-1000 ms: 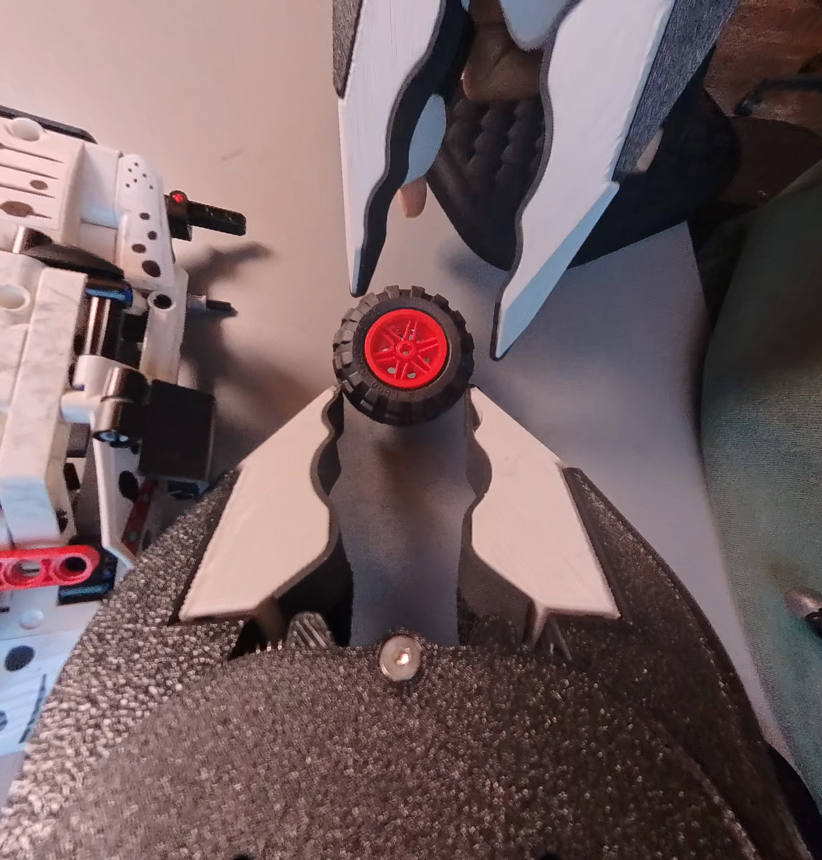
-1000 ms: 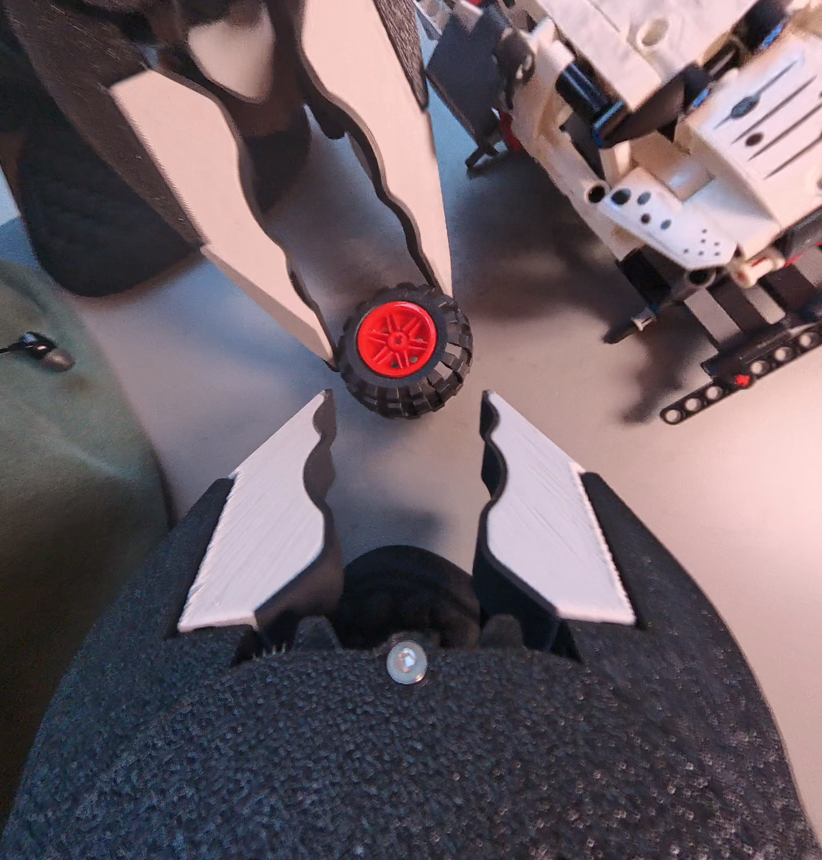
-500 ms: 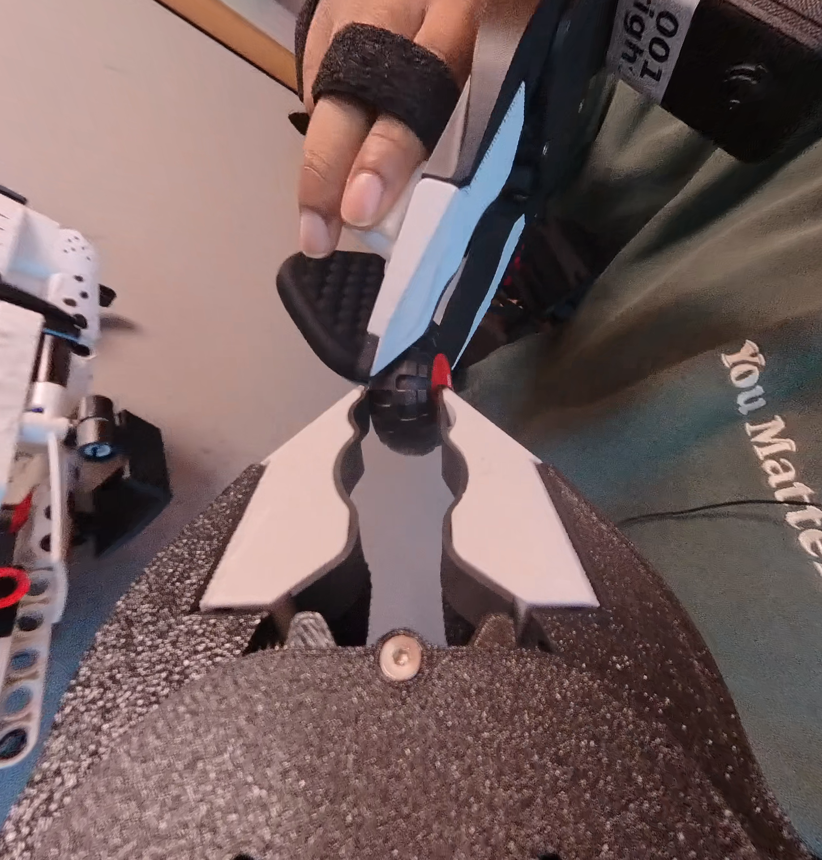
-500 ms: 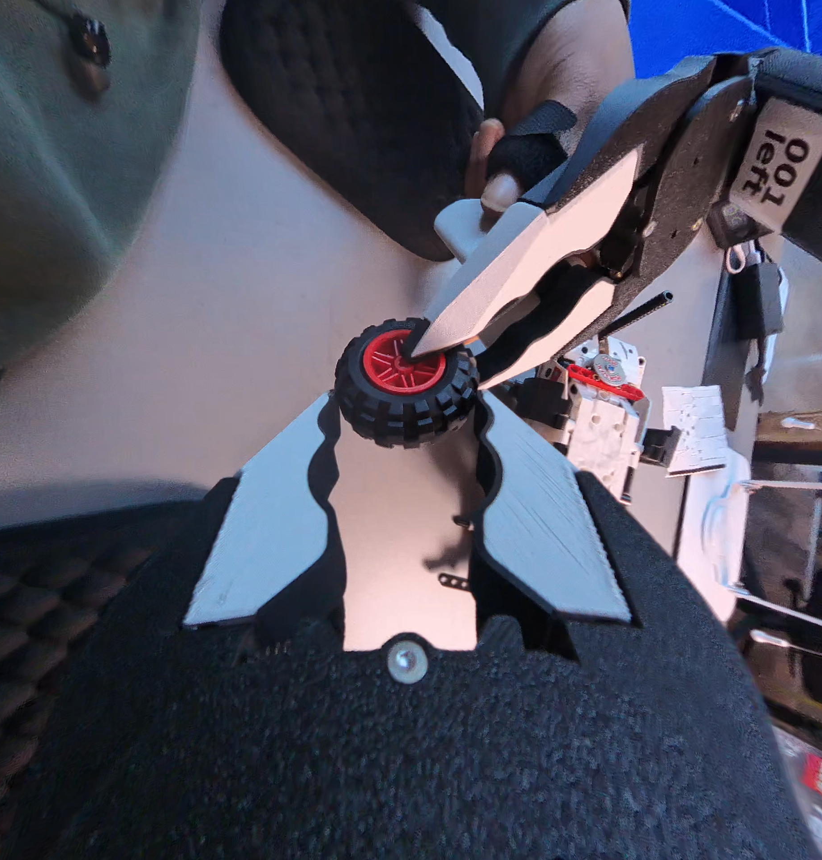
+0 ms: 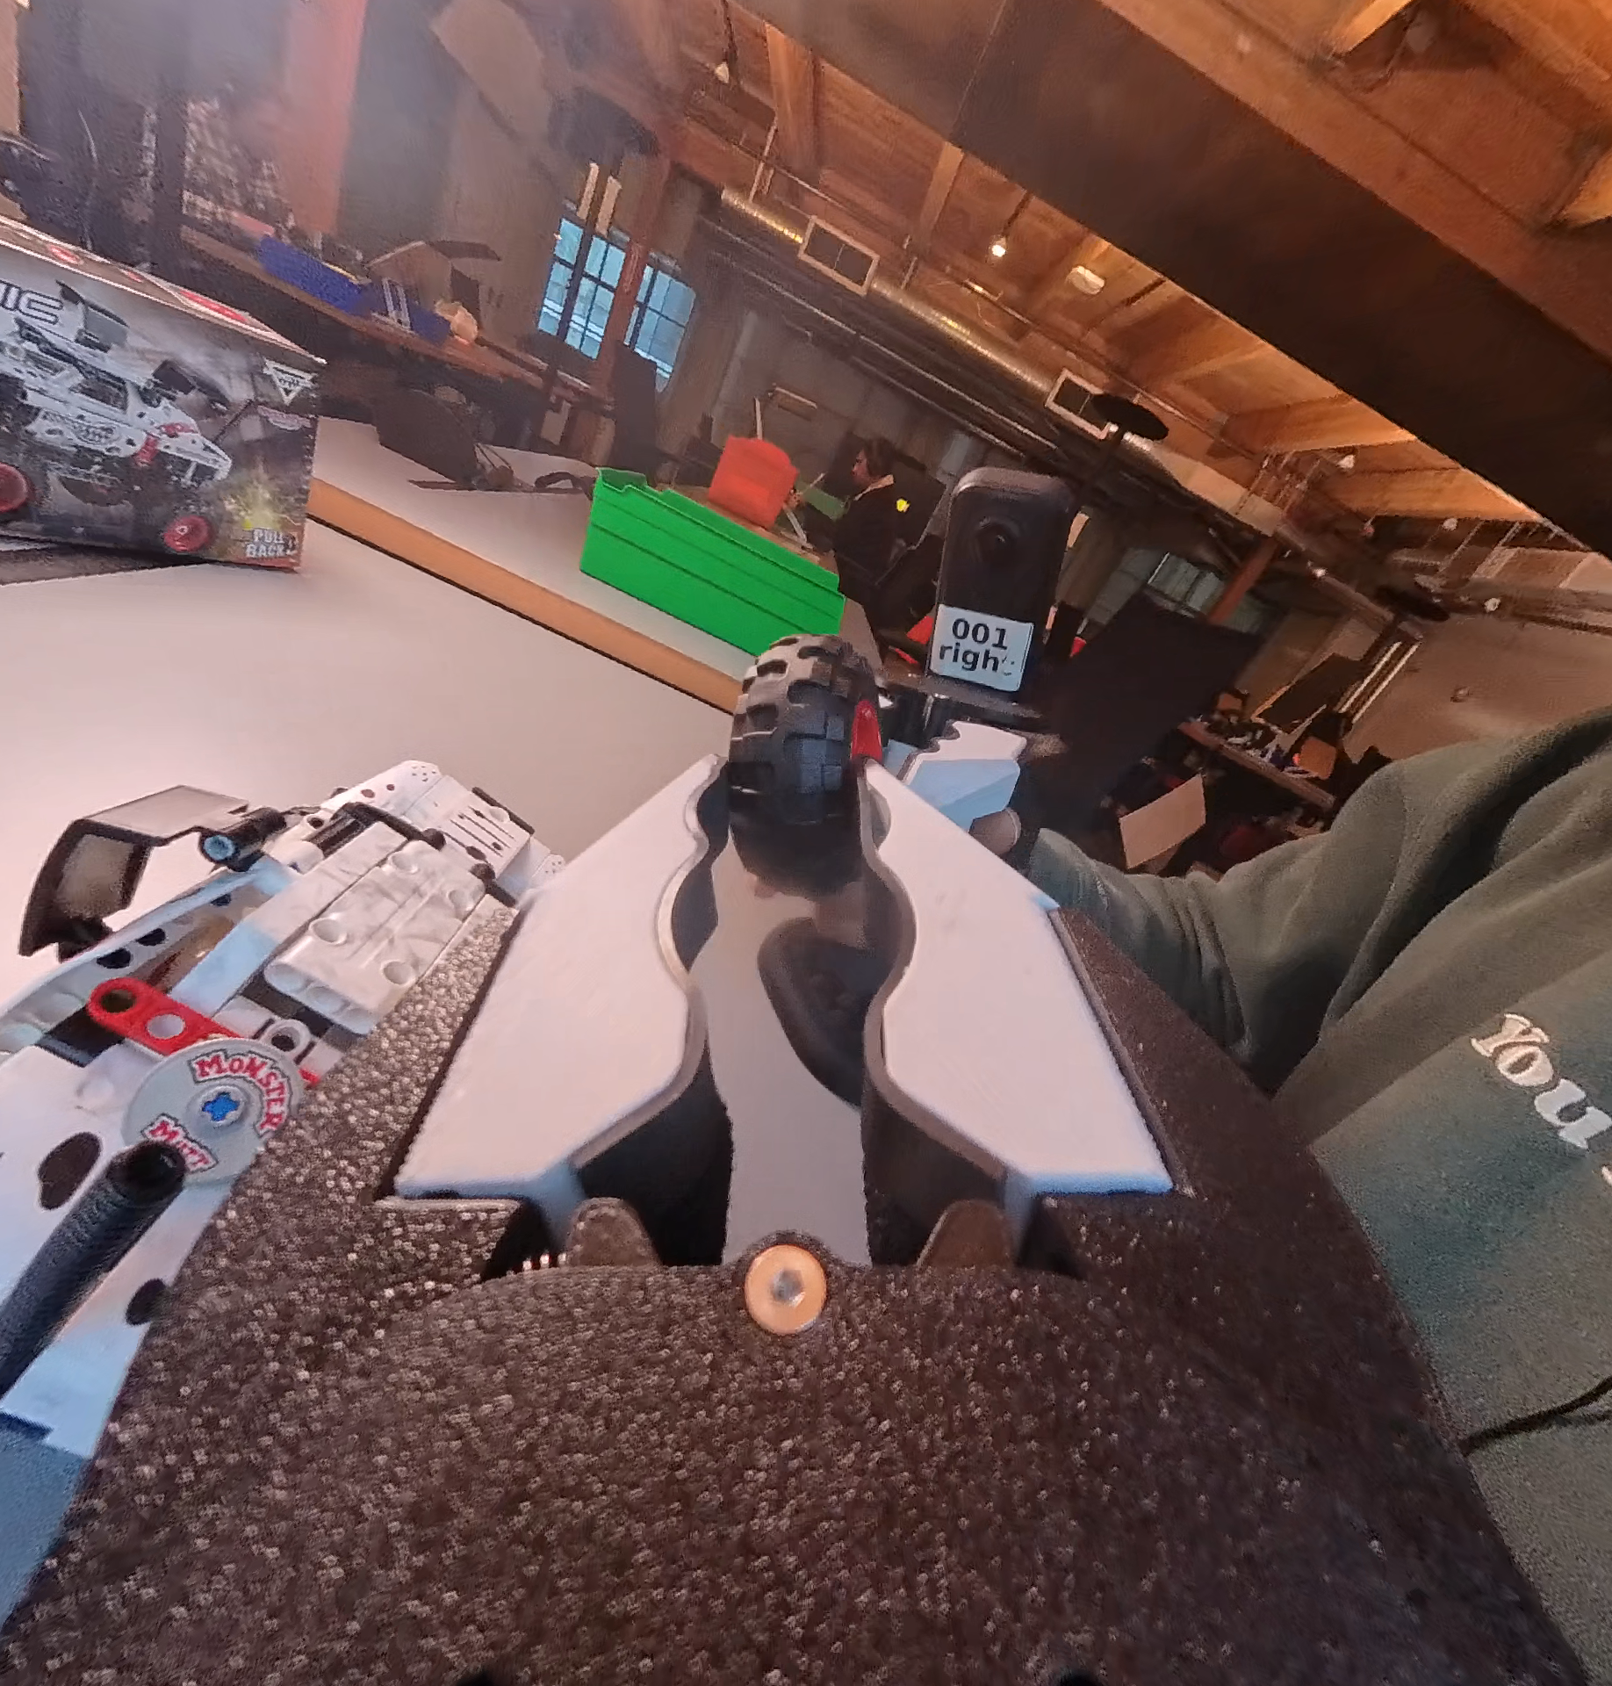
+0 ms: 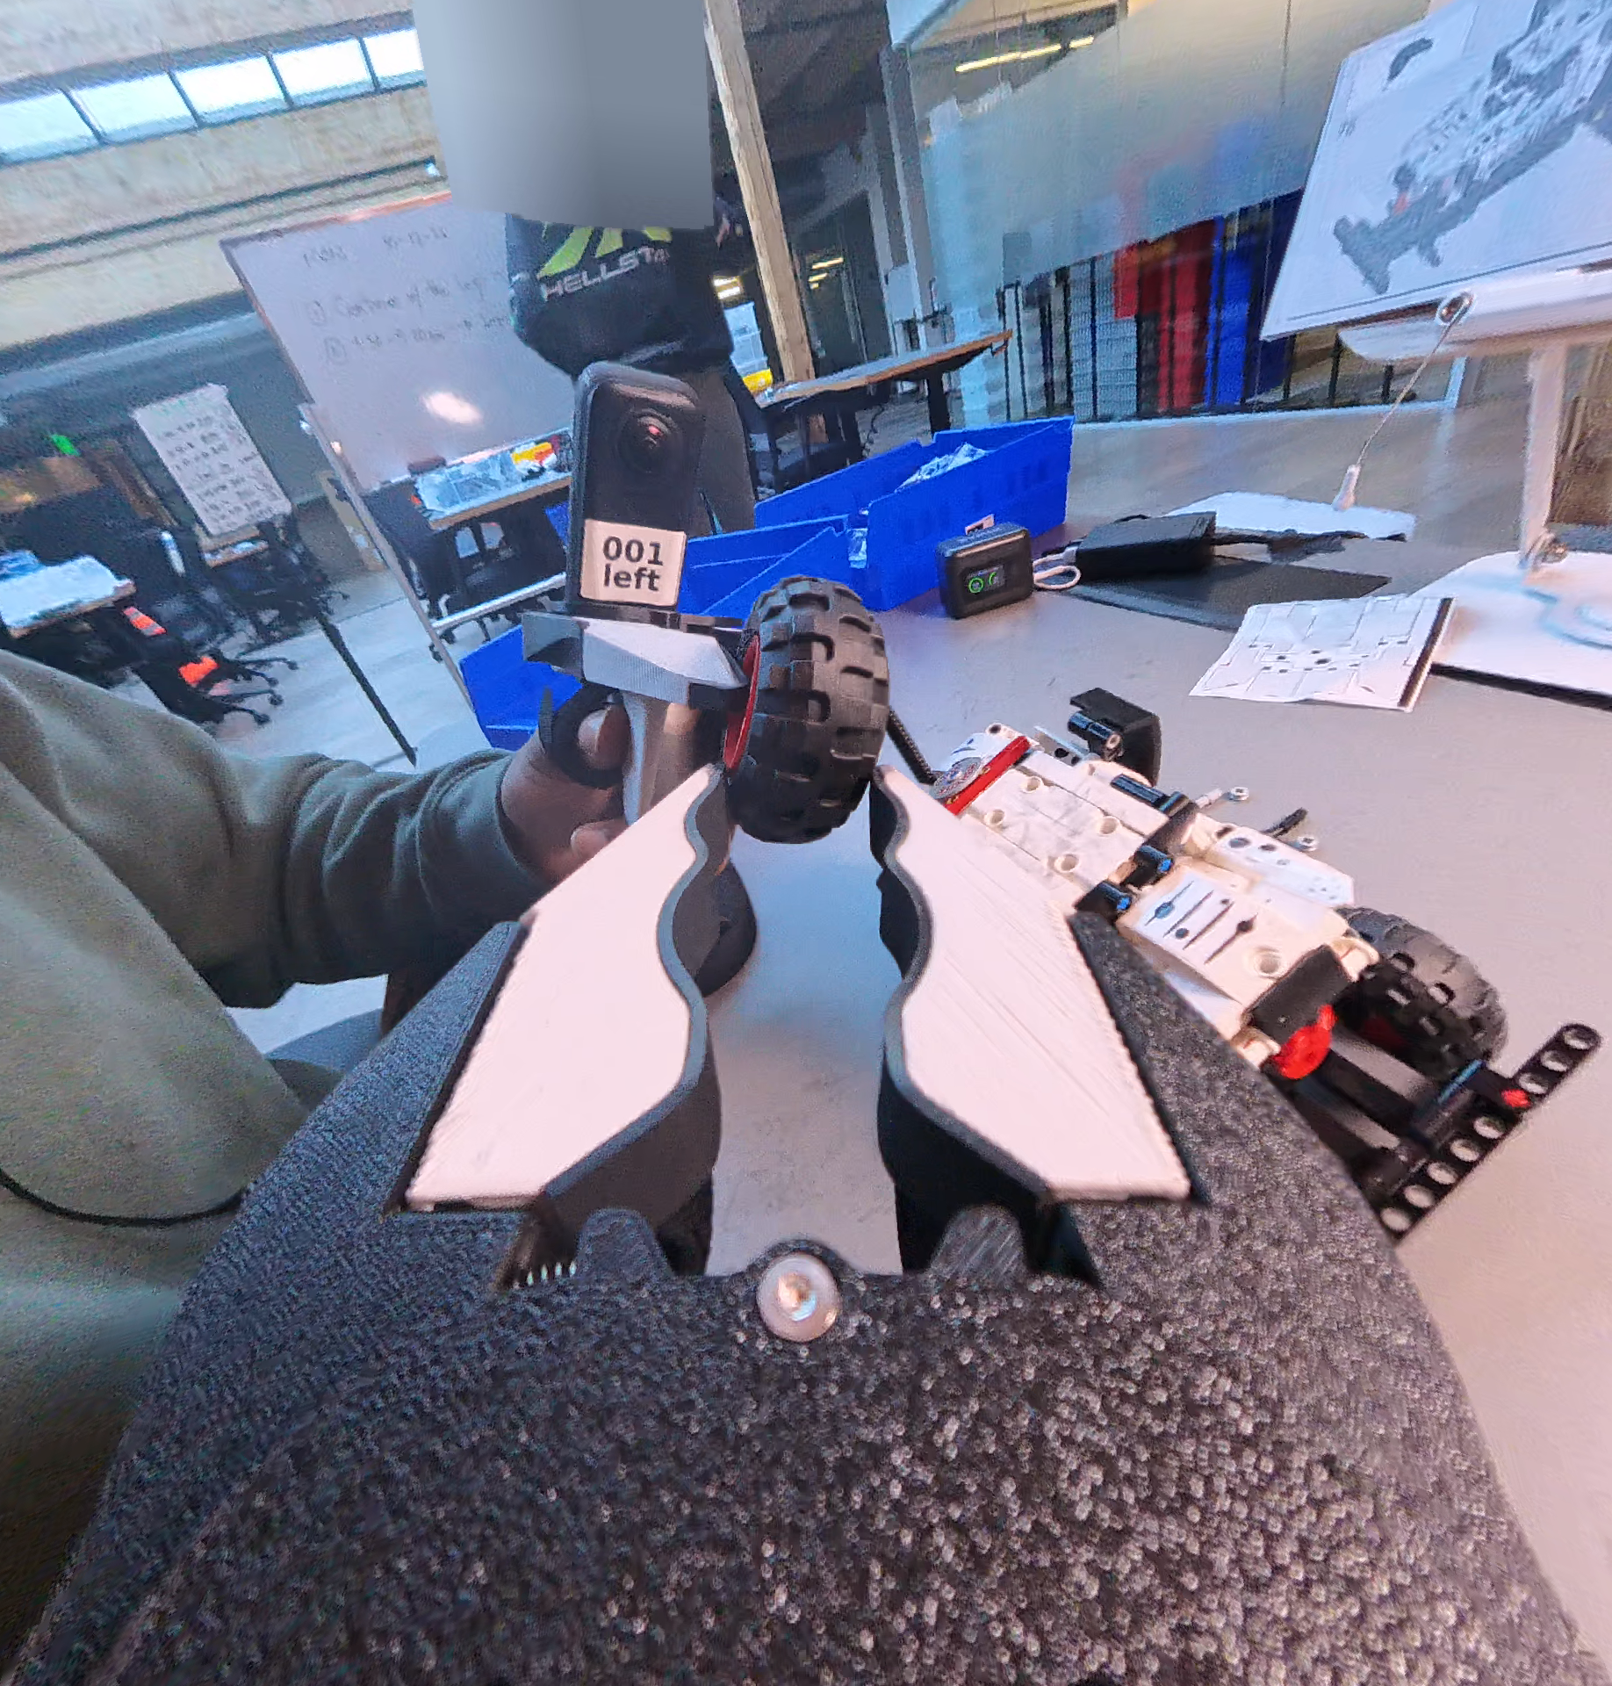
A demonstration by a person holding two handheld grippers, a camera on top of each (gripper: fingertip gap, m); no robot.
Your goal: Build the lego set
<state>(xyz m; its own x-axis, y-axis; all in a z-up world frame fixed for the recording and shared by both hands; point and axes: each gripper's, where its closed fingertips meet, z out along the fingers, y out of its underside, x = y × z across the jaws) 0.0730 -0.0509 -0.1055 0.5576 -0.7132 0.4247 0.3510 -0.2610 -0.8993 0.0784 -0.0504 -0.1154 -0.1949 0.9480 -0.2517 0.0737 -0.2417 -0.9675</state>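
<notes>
A black lego wheel (image 5: 798, 730) with a red hub is held upright in the air between both grippers. My left gripper (image 5: 798, 771) is shut on its two faces. In the right wrist view the wheel (image 6: 821, 707) shows tread-on, its lower part between the tips of my right gripper (image 6: 798, 775), which press on its sides. The left gripper (image 6: 656, 666) comes in from the left there. The white spotted lego truck (image 5: 374, 903) lies on the grey table (image 5: 237, 684) below left; it (image 6: 1149, 876) has one black wheel (image 6: 1423, 1004) mounted.
The set's box (image 5: 127, 429) stands at the far left and green bins (image 5: 693, 556) behind. Blue bins (image 6: 921, 511), a black device (image 6: 983, 570), a paper sheet (image 6: 1322, 648) and a booklet stand (image 6: 1468, 155) lie beyond the truck. A green sleeve (image 5: 1331, 912) is close on the right. My left and right fingertips are right by each other.
Both grippers lifted the wheel off the table and tilted up to level. The left closed on the wheel's faces, then the right narrowed from wide open onto its sides.
</notes>
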